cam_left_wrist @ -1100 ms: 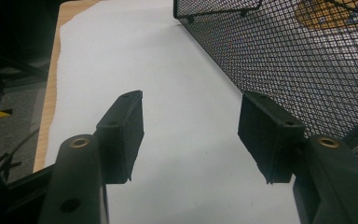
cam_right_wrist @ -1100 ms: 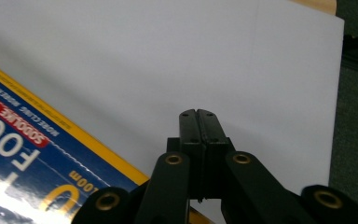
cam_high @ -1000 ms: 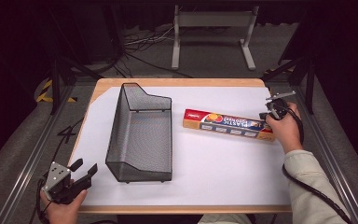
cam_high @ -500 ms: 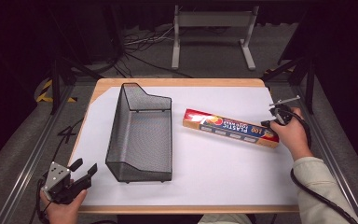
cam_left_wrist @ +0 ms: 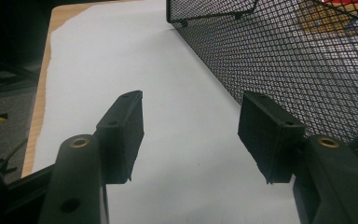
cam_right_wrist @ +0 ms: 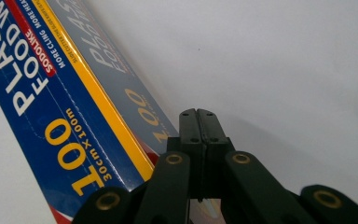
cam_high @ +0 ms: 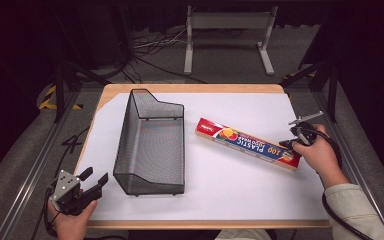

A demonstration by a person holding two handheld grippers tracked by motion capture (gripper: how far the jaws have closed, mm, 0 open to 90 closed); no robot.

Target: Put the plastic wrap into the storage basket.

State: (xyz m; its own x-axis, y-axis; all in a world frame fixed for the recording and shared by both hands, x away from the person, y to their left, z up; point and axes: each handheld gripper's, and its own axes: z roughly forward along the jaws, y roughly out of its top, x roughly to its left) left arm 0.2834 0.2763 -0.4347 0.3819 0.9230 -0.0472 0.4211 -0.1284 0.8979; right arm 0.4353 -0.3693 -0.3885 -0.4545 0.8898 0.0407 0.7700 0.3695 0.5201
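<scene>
Long blue-and-red plastic wrap box [cam_high: 249, 143] was laid flat right of black wire mesh basket [cam_high: 150, 141]. Right gripper [cam_high: 294, 143] was pressed closed, empty, at box's near end; jaws probably should've been spread before grabbing. Left gripper [cam_high: 93, 178] was held wide, idle.

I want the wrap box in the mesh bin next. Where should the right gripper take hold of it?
Probably across the narrow width of the plastic wrap box, near its right end, coming down from above. It lies flat and long on the table, so only that span seems to fit. The right gripper sits shut there and must open first.
</scene>
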